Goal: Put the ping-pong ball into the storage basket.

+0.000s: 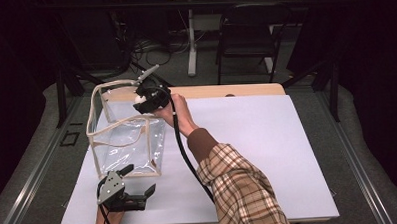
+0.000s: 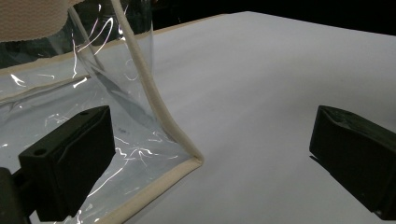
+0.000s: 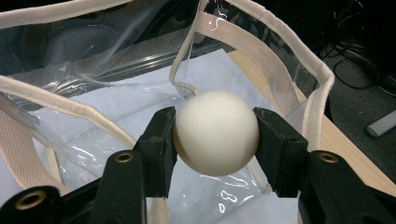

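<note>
The right claw (image 3: 215, 135) is clamped on a white ball (image 3: 216, 133), one black jaw pressed to each side of it. In the right gripper view the ball sits above the open mouth of a clear plastic bag (image 3: 140, 84) with cream fabric trim; the bag's far wall and handle strap rise behind it. The underside of the ball is hidden by the jaws and by glare on the plastic, so how far it sits above the bag's floor cannot be made out.

In the high view the right claw (image 1: 143, 100) is at the bag's far rim, the ball (image 1: 138, 99) only a small pale spot against the black body — its exact place relative to the rim is hard to tell there. The bag (image 1: 125, 139) stands upright on the left part of the white tabletop (image 1: 248, 150).

The left claw (image 1: 137, 184) is near the front edge, jaws spread wide and holding nothing. In the left gripper view the bag's trimmed bottom corner (image 2: 194, 161) lies between the jaws — nearer one of them — while the bag's top is cut off by the frame.
</note>
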